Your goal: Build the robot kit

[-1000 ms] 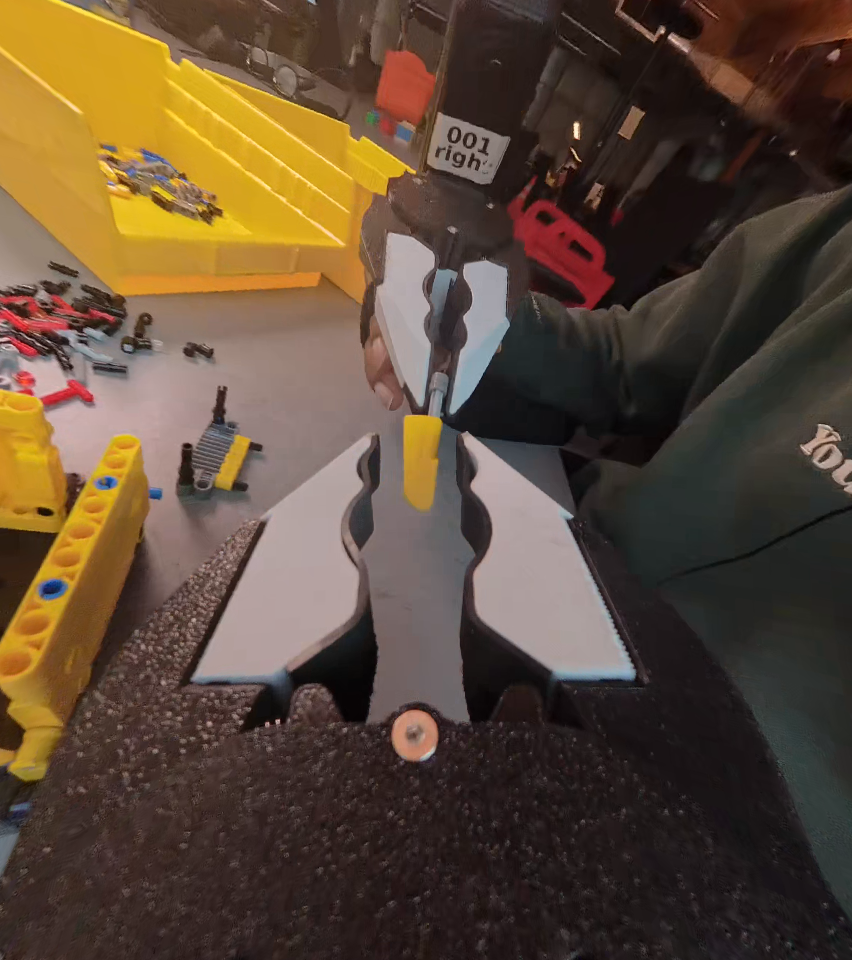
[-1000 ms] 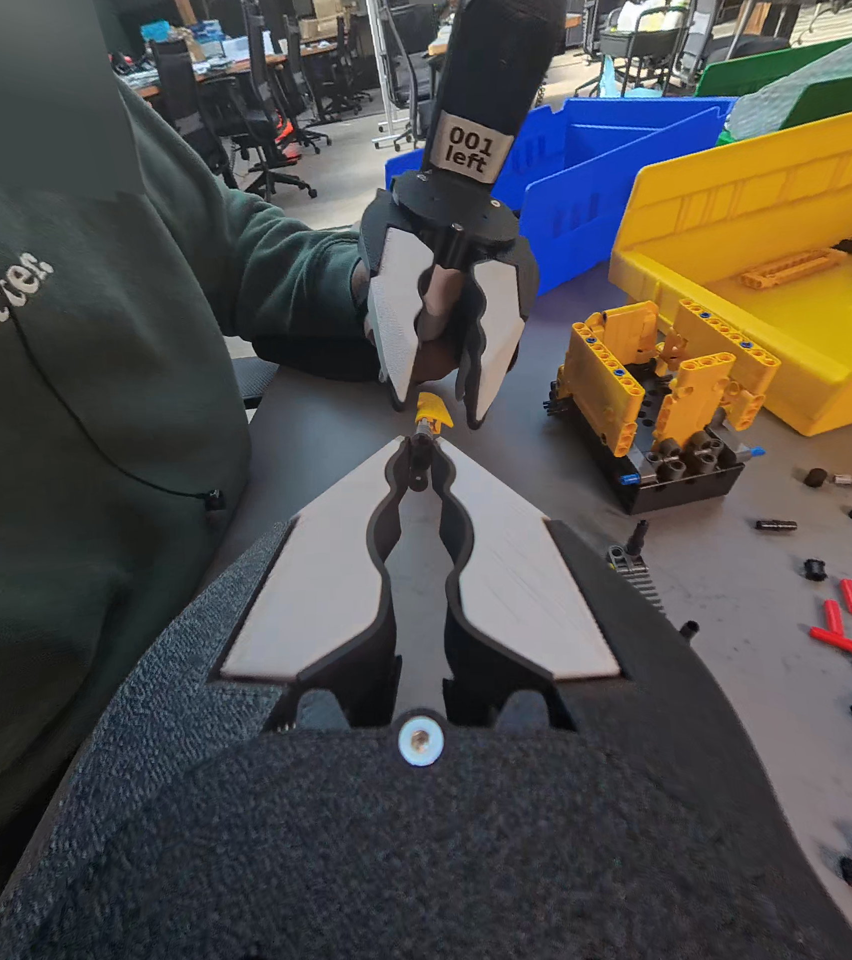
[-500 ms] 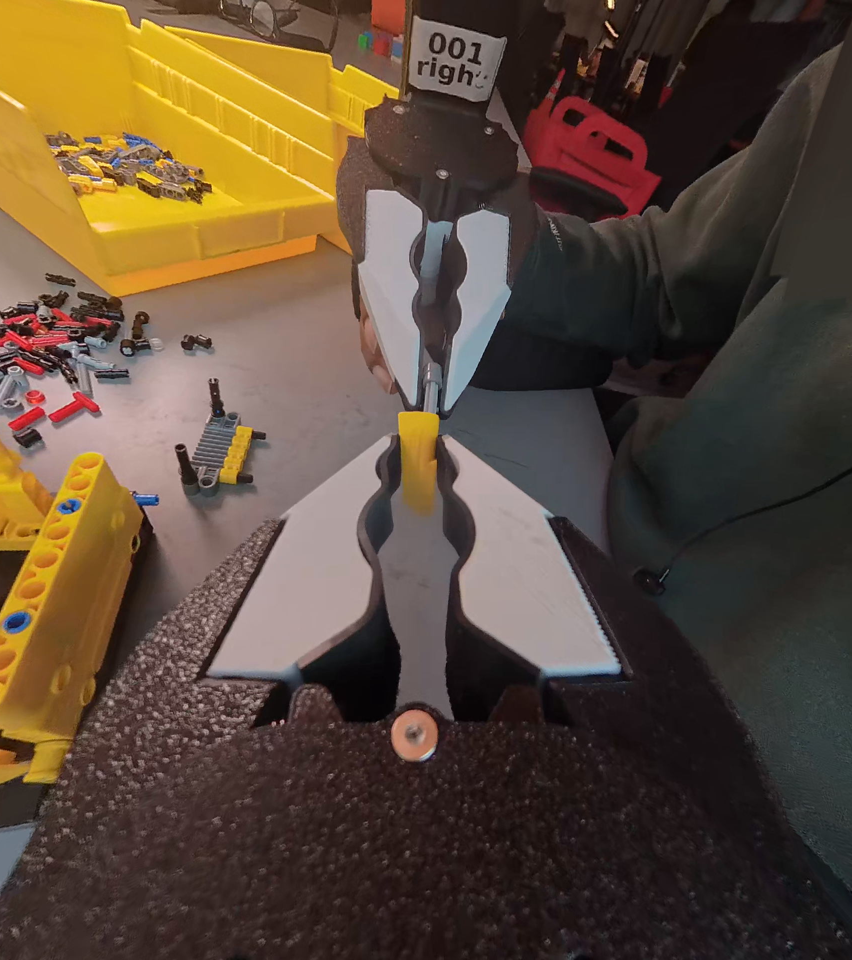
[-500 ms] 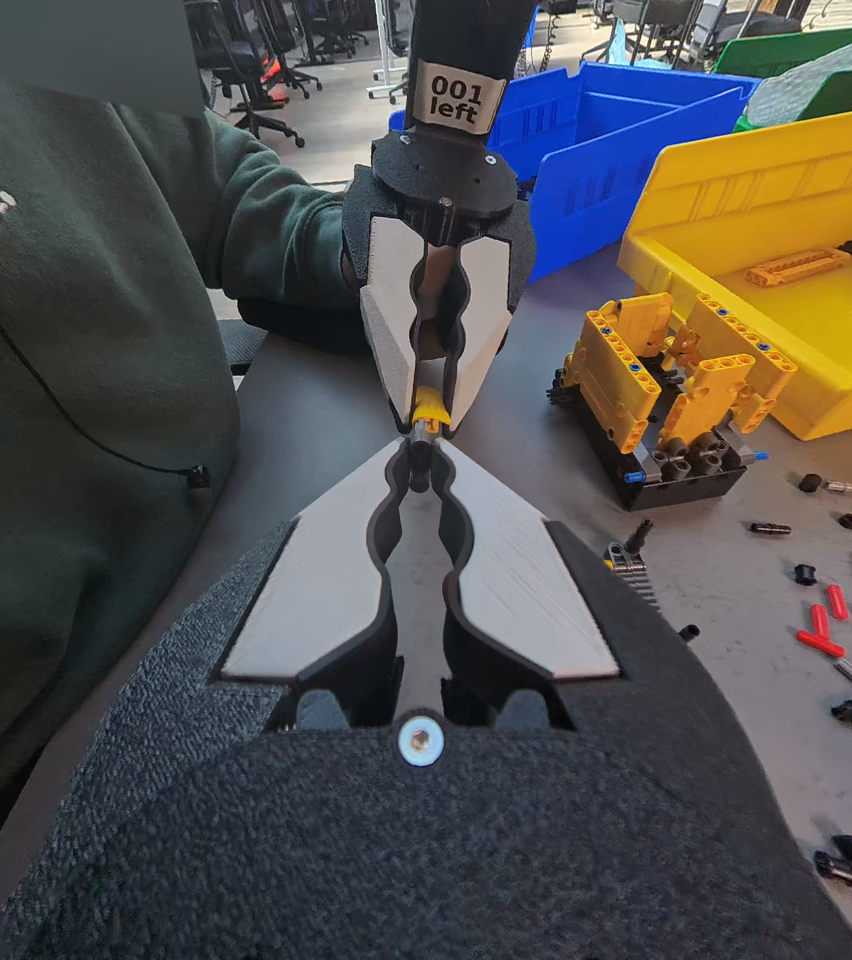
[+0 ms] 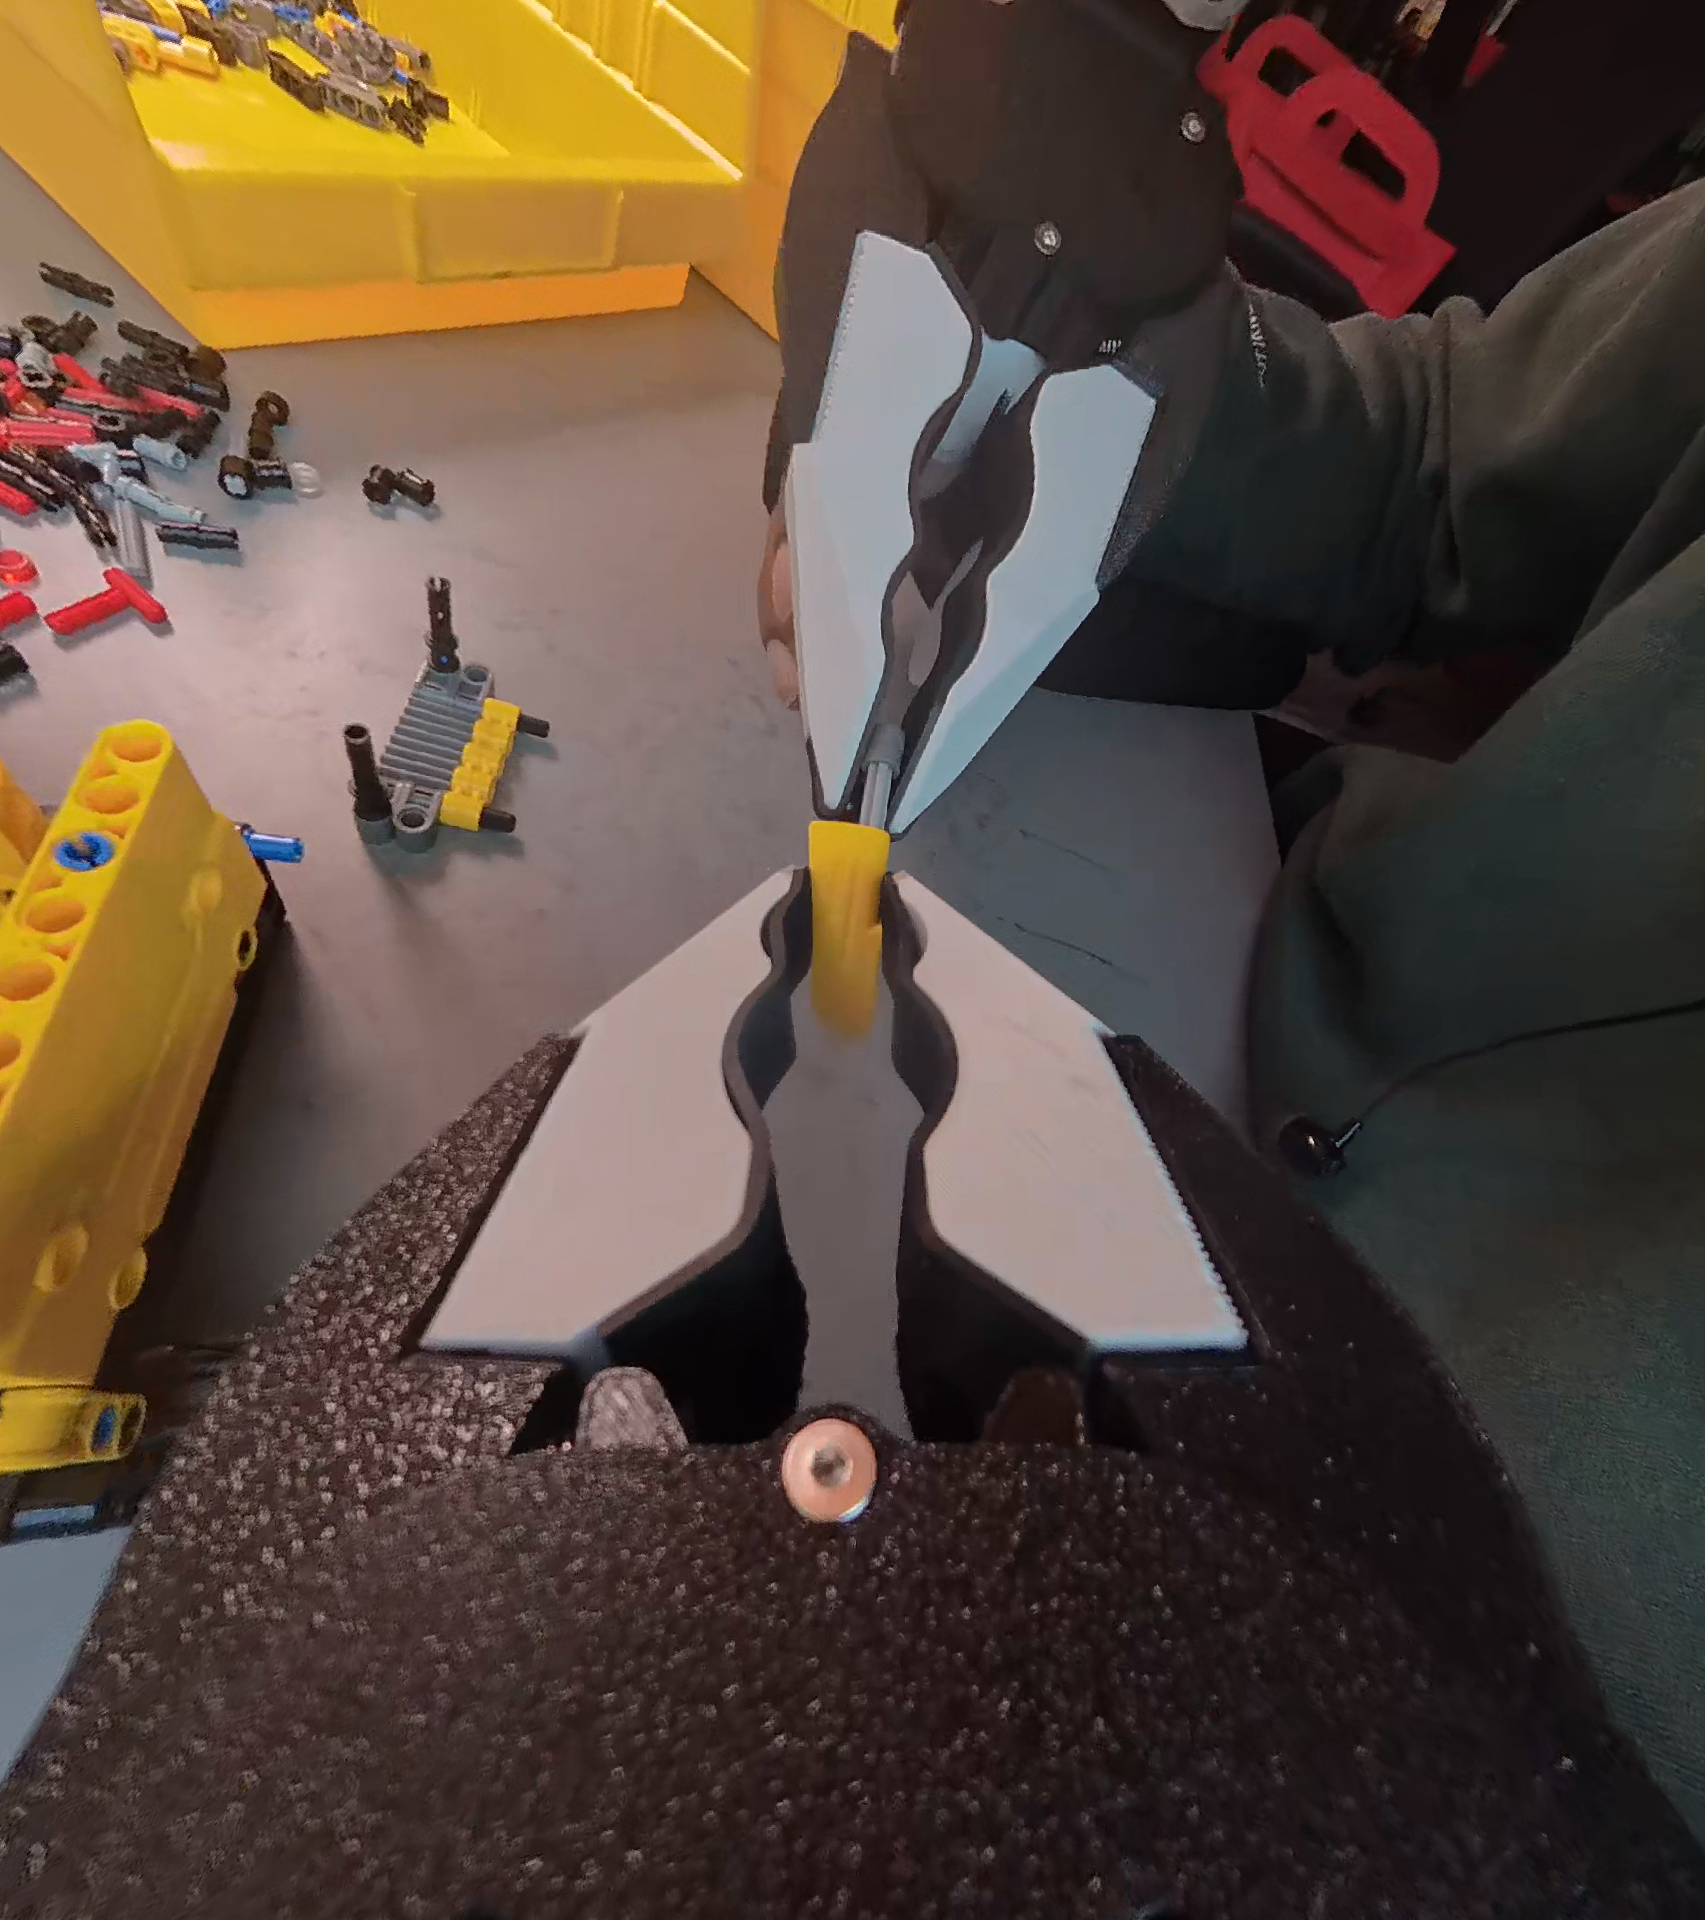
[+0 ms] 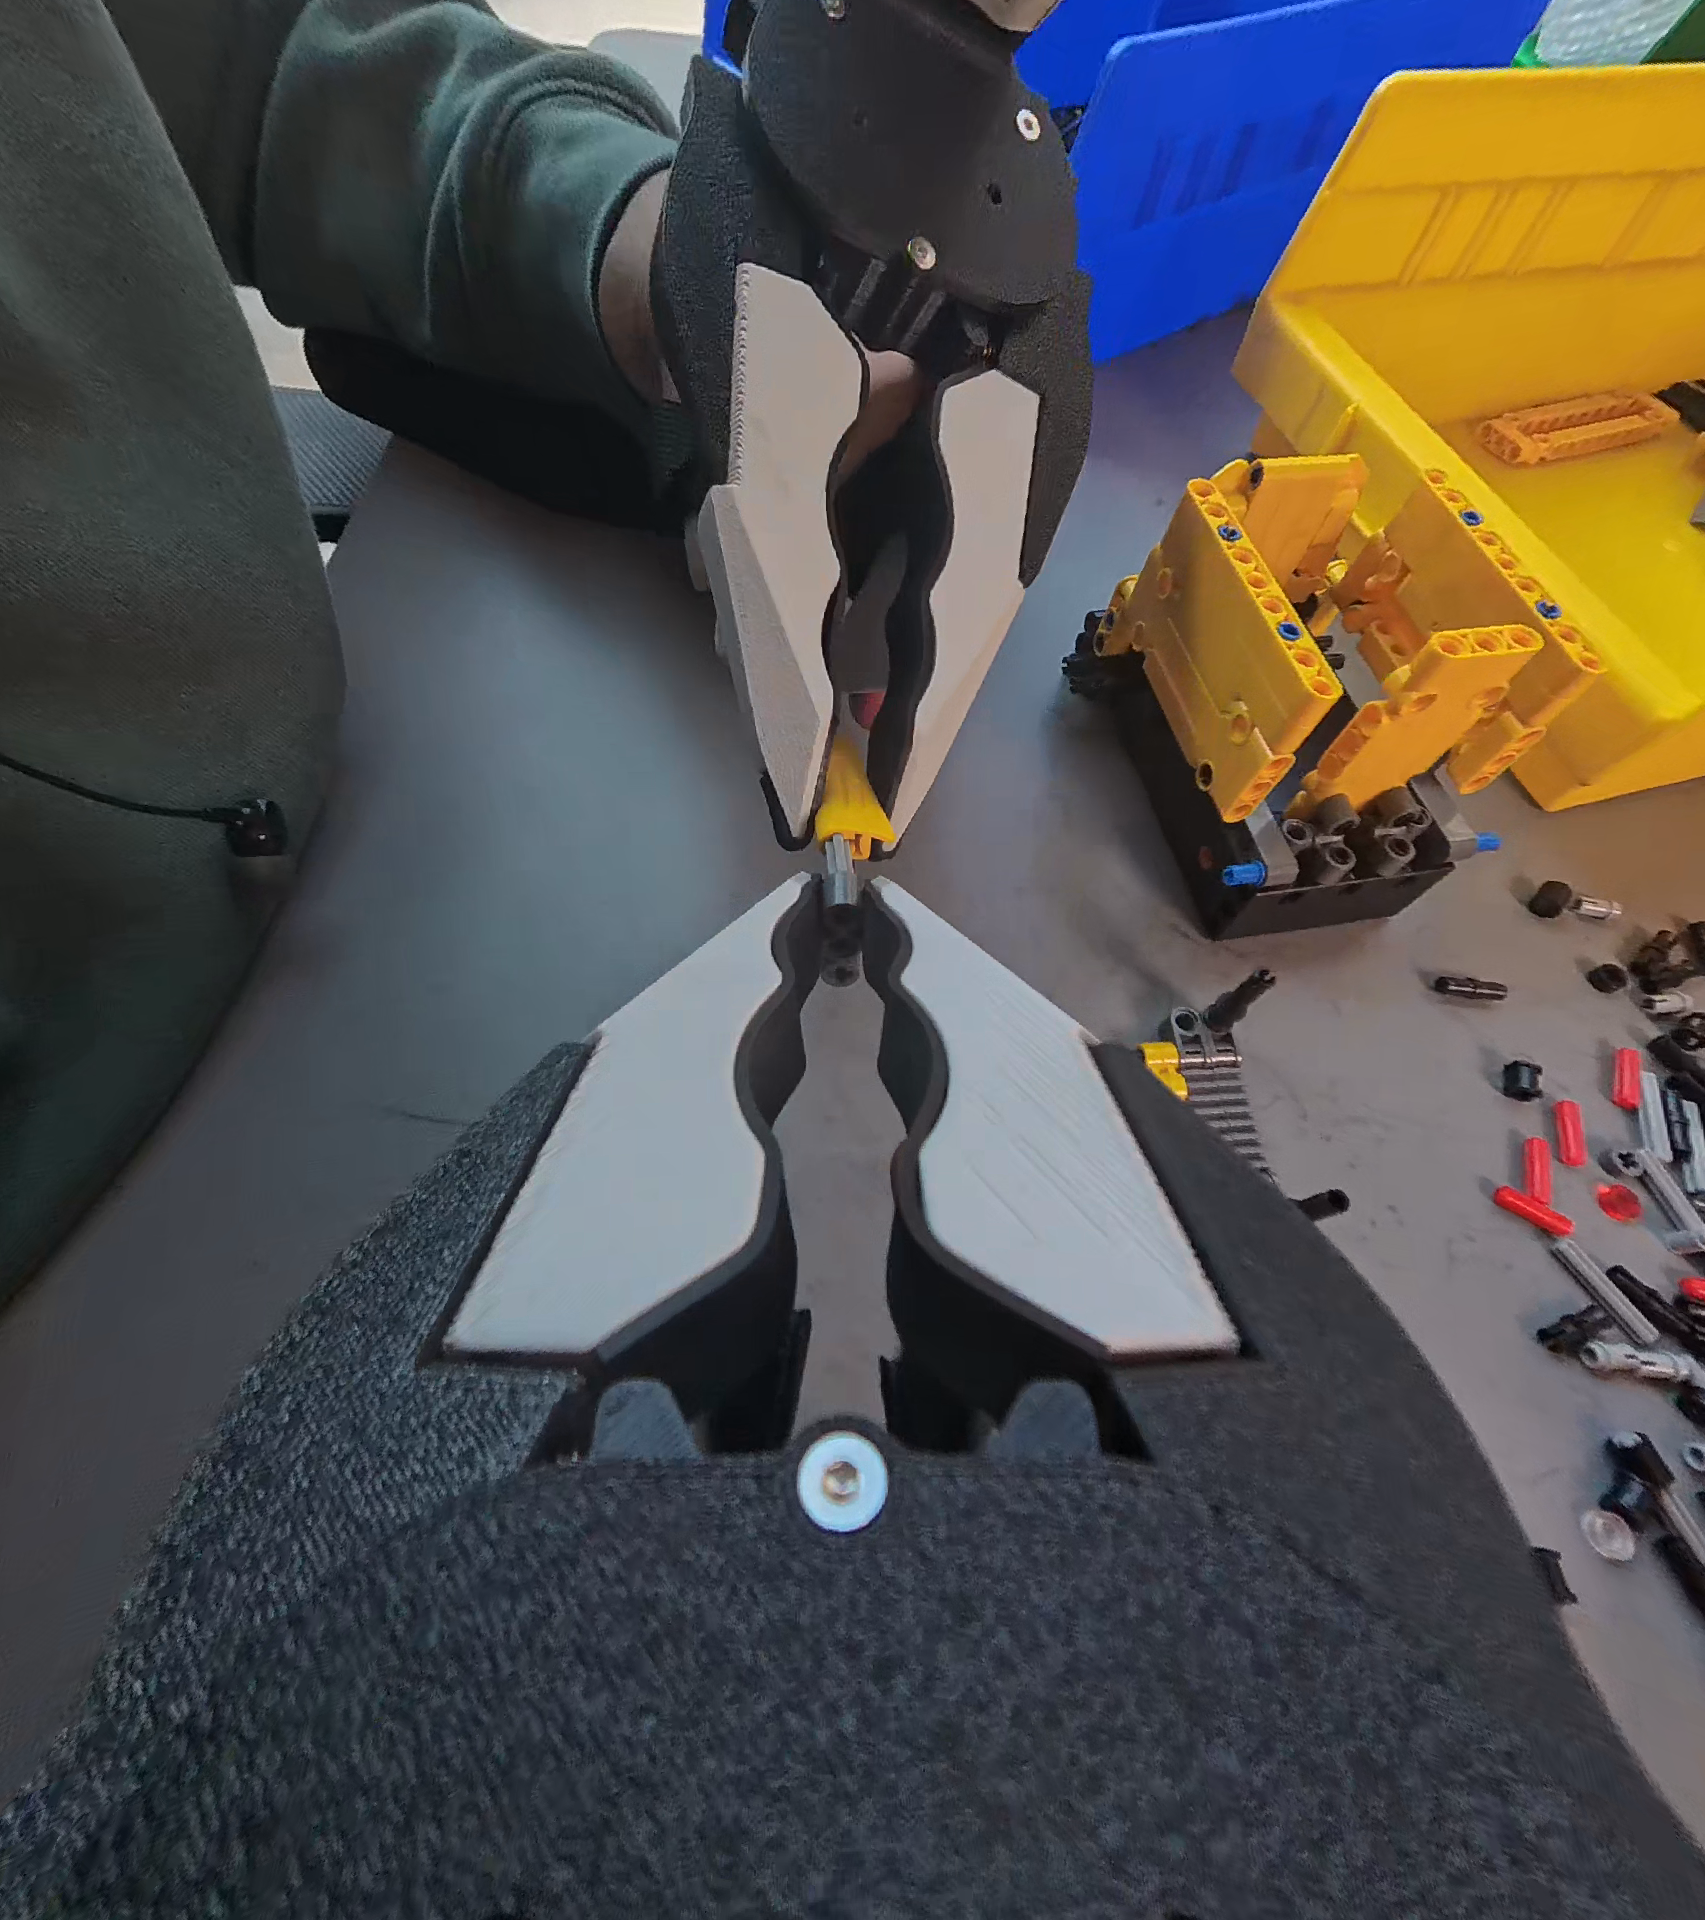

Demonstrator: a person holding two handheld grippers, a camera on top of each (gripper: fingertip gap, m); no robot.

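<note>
We see 2 wrist cameras facing each other closely, tip to tip above the grey table (image 5: 619, 540). Each looks along its own fingers; both share the yellow piece (image 5: 843, 935) and the yellow-and-black assembly (image 6: 1336, 675).

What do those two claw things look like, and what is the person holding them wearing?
Each claw, left and right, has two pale grey wedge-shaped fingers with wavy black inner edges, on a rough, speckled black body with one silver screw. The person wears a dark green sweatshirt with a thin black cord.
</note>
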